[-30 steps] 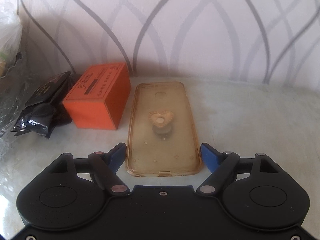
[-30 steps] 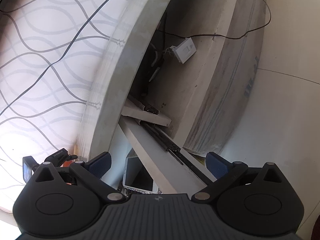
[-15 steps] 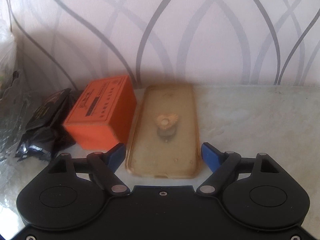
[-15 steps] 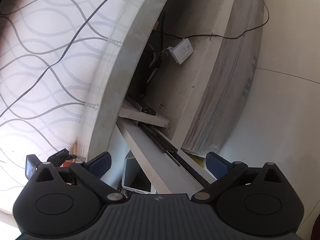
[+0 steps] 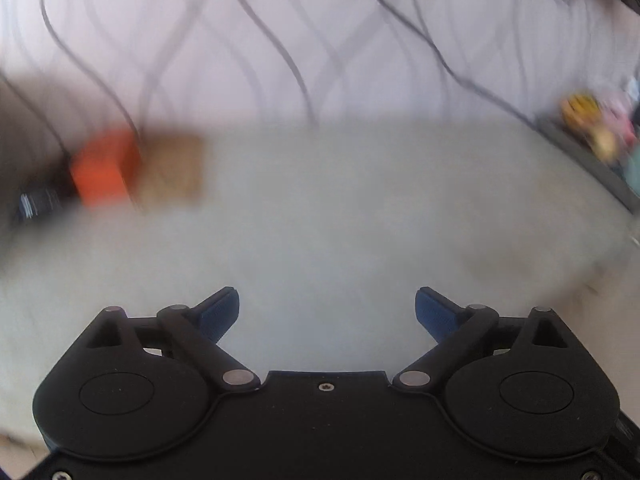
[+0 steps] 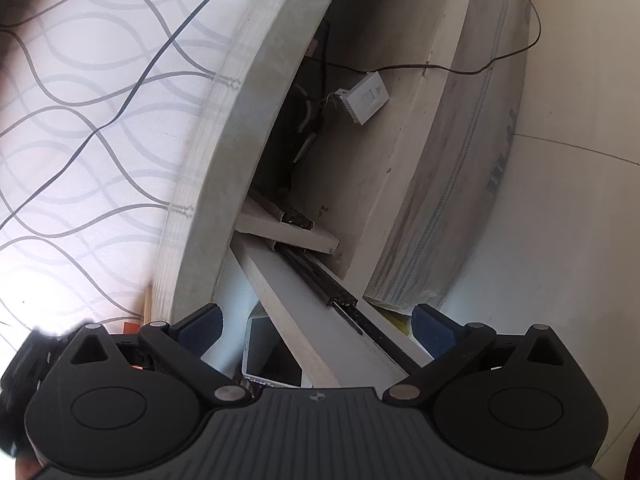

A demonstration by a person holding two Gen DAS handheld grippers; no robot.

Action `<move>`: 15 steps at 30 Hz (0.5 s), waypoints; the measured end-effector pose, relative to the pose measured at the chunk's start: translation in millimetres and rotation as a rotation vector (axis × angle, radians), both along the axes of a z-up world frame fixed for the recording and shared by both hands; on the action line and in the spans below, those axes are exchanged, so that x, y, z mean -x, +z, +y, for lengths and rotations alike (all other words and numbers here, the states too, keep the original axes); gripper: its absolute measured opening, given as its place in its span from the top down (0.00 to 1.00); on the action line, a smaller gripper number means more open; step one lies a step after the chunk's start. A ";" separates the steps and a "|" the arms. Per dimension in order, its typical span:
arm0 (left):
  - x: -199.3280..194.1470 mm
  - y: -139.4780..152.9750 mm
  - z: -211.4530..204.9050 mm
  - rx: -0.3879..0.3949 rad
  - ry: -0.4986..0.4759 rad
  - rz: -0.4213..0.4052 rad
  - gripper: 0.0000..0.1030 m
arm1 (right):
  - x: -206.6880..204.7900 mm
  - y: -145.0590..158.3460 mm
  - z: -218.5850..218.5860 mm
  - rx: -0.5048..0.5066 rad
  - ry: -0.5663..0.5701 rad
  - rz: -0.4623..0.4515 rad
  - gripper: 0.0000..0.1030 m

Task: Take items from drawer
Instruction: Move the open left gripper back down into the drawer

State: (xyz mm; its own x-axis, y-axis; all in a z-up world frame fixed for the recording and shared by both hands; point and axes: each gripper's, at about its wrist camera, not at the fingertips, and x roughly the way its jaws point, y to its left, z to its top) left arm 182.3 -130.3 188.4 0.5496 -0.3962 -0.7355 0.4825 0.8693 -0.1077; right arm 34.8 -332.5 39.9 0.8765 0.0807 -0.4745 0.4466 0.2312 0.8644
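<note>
The left wrist view is blurred by motion. My left gripper (image 5: 327, 308) hangs over the bare grey tabletop (image 5: 360, 220), its jaws opening wide with nothing between them. Far to its left lie the orange box (image 5: 105, 170) and beside it the amber phone case (image 5: 172, 172). In the right wrist view my right gripper (image 6: 316, 328) is open and empty above the pulled-out drawer (image 6: 288, 312). A white phone (image 6: 268, 356) lies inside the drawer, just ahead of the left finger. The drawer's metal slide rail (image 6: 324, 284) runs between the fingers.
A black packet (image 5: 38, 202) lies left of the orange box. Colourful small things (image 5: 600, 132) sit at the table's right end. Cables hang across the patterned wall (image 5: 320, 40). A white socket (image 6: 366, 98) on a cable hangs beside the cabinet, with a mattress edge (image 6: 452, 168) at right.
My left gripper swung right, away from the phone case and orange box, which now sit far left; its jaws spread wider. The right gripper's view stays nearly the same.
</note>
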 end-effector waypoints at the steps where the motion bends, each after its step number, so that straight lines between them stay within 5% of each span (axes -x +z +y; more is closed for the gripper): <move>1: 7.6 -10.8 -5.1 -0.002 -0.012 0.075 0.06 | 0.2 0.1 0.2 -0.001 -0.002 -0.003 0.00; 7: 5.0 -81.4 -31.3 -0.040 0.118 0.383 0.08 | 4.0 0.7 -0.5 -0.013 -0.006 -0.022 0.00; 15: -13.2 -124.5 -40.5 0.039 0.524 0.466 0.07 | 17.3 -5.7 -13.4 -0.059 -0.050 -0.038 0.00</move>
State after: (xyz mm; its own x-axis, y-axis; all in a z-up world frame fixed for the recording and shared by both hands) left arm 195.4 -170.9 63.8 0.3067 -0.1965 -0.9313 -0.1026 0.9659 -0.2375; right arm 17.5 -345.9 34.1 0.8976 0.0632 -0.4363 0.4227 0.1574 0.8925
